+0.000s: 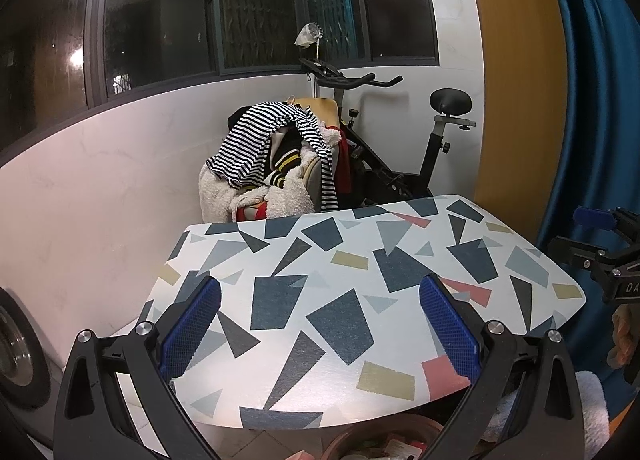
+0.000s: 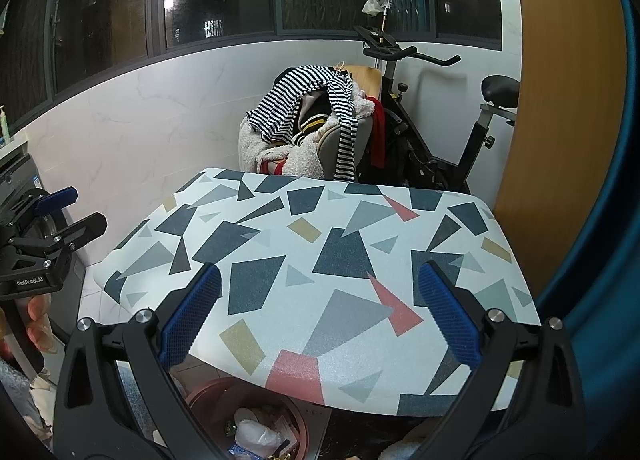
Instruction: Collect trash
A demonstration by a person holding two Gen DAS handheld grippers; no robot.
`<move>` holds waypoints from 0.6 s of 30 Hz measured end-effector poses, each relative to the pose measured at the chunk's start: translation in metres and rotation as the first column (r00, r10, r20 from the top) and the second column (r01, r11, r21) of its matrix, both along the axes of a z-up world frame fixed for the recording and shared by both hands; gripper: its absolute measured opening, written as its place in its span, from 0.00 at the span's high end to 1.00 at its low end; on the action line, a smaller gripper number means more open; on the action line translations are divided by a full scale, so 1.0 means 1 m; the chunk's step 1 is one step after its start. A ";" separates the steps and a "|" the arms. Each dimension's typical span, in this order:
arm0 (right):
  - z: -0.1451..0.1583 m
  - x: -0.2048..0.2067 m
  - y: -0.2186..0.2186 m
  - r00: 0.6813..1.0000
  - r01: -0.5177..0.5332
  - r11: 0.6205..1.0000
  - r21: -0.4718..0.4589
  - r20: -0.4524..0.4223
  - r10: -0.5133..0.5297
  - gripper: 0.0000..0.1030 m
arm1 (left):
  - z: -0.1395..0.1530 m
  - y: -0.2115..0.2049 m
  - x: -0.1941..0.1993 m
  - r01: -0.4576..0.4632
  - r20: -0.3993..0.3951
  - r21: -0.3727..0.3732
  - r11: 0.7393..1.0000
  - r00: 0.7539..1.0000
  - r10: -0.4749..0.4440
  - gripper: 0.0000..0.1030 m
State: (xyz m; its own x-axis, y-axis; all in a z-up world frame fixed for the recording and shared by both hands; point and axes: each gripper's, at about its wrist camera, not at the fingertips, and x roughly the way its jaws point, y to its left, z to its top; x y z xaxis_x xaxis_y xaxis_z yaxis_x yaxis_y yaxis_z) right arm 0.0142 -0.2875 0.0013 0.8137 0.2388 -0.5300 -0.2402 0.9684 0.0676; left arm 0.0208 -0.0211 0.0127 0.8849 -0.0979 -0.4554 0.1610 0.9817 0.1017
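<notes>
My left claw (image 1: 320, 324) stood wide open and held nothing, above the patterned bench (image 1: 360, 260). My right claw (image 2: 320, 320) stood equally wide open, also holding nothing. The reddish-brown trash bin (image 2: 224, 400) sat on the floor below the bench's near edge, with wrappers and a white bag (image 2: 256, 436) inside.

Lighting: indoor, artificial, moderately bright; dark night outside the dark-framed glass windows (image 1: 256, 7).
Glare: rectangular ceiling lights mirrored in the upper panes; a soft sheen on the white marble-look wall (image 1: 100, 163) below the windows.
Shadows: faint, soft, beneath the white geometric-patterned tabletop (image 2: 320, 260).
Distortion: strong fisheye; the window sill bows, black vignette at all corners.
Focus: mostly sharp; slight softness towards the edges in both views.
</notes>
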 end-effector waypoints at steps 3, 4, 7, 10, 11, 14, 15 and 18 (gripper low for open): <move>0.000 0.000 0.000 1.000 -0.001 1.000 -0.001 0.000 0.001 0.06 | 0.000 0.000 0.000 -0.001 0.000 0.002 1.000 1.000 0.001 0.06; 0.000 0.000 0.000 1.000 -0.001 1.000 -0.001 0.001 0.001 0.06 | 0.000 0.001 0.000 0.000 -0.001 0.002 1.000 1.000 0.000 0.06; 0.002 0.002 0.000 1.000 -0.004 1.000 -0.001 -0.002 0.004 0.06 | 0.000 0.001 0.000 -0.002 -0.002 0.003 1.000 1.000 0.002 0.06; 0.004 0.004 0.002 1.000 -0.007 1.000 -0.003 -0.001 0.007 0.06 | 0.000 0.001 0.000 -0.001 -0.001 0.000 1.000 1.000 0.001 0.06; 0.004 0.004 0.001 1.000 -0.007 1.000 -0.004 -0.002 0.007 0.06 | 0.000 0.001 0.000 -0.002 -0.001 0.002 1.000 1.000 0.002 0.06; 0.005 0.005 0.003 1.000 -0.009 1.000 -0.005 -0.002 0.009 0.06 | 0.000 0.002 0.000 -0.002 -0.001 0.001 1.000 1.000 0.002 0.06; 0.005 0.005 0.003 1.000 -0.009 1.000 -0.005 -0.001 0.009 0.06 | 0.000 0.003 0.000 -0.003 -0.002 0.000 1.000 1.000 0.003 0.06; 0.005 0.005 0.003 1.000 -0.010 1.000 -0.003 -0.002 0.010 0.06 | 0.000 0.003 0.000 0.001 0.000 0.002 1.000 1.000 -0.001 0.06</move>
